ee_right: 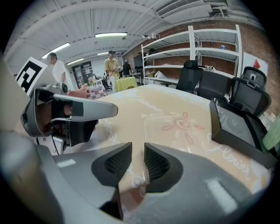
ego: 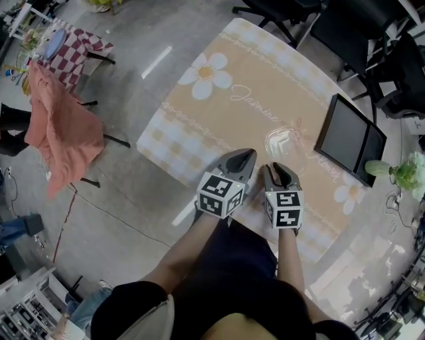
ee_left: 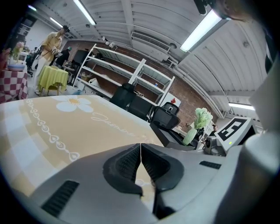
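My left gripper (ego: 246,155) has its jaws pressed together on nothing. It hangs over the near edge of the table (ego: 255,93). My right gripper (ego: 281,170) is just beside it, jaws a narrow slit apart with only cloth showing between them.

The clear tray (ego: 284,141) lies flat on the cloth just ahead of my right gripper and apart from it. Through the tray I see only the cloth's printed flower. To its right, near but not touching, a black tray (ego: 350,138) sits with its rim raised and its inside dark and bare. Beyond that, at the table's right edge, a vase (ego: 377,168) holds green flowers.

Left of the clear tray the cloth runs open up to the daisy print and the far corner. Chairs (ego: 285,16) crowd the far side.
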The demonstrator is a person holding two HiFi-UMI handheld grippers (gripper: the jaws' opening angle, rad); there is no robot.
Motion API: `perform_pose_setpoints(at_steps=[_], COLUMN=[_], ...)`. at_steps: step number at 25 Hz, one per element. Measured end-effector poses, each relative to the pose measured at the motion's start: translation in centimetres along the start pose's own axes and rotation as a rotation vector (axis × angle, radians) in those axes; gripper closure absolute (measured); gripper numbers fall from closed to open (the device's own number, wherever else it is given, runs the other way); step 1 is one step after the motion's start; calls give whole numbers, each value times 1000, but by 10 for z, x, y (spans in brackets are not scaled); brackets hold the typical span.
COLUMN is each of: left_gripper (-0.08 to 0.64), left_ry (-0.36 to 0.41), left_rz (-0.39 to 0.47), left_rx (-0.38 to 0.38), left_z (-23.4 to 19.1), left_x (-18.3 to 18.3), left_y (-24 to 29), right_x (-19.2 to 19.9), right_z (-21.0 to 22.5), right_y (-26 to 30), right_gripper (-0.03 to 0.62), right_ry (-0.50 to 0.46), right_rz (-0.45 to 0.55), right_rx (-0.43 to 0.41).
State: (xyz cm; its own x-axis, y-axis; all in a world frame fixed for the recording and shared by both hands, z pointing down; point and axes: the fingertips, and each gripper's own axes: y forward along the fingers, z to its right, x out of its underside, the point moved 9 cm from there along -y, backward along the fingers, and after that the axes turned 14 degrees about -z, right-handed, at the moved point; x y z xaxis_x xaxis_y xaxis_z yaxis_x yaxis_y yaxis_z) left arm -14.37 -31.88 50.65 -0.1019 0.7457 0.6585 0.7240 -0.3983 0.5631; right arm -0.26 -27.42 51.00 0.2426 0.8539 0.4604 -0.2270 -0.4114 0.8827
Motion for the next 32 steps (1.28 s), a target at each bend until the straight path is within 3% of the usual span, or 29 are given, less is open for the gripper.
perform_pose_setpoints(at_steps=[15, 17, 32], left_gripper=[548, 548, 548], left_ry=[-7, -4, 2], left_rz=[-3, -4, -9], left_rx=[9, 8, -14], left_z=[-6, -6, -4], left_x=[0, 0, 3], left_y=[2, 2, -1], right_x=[-3, -4, -4], right_z=[2, 4, 8], right_y=[7, 7, 5], right_gripper=[522, 564, 580], right_ry=[-31, -26, -21], right_rz=[-69, -67, -54], right_rx=[73, 85, 54])
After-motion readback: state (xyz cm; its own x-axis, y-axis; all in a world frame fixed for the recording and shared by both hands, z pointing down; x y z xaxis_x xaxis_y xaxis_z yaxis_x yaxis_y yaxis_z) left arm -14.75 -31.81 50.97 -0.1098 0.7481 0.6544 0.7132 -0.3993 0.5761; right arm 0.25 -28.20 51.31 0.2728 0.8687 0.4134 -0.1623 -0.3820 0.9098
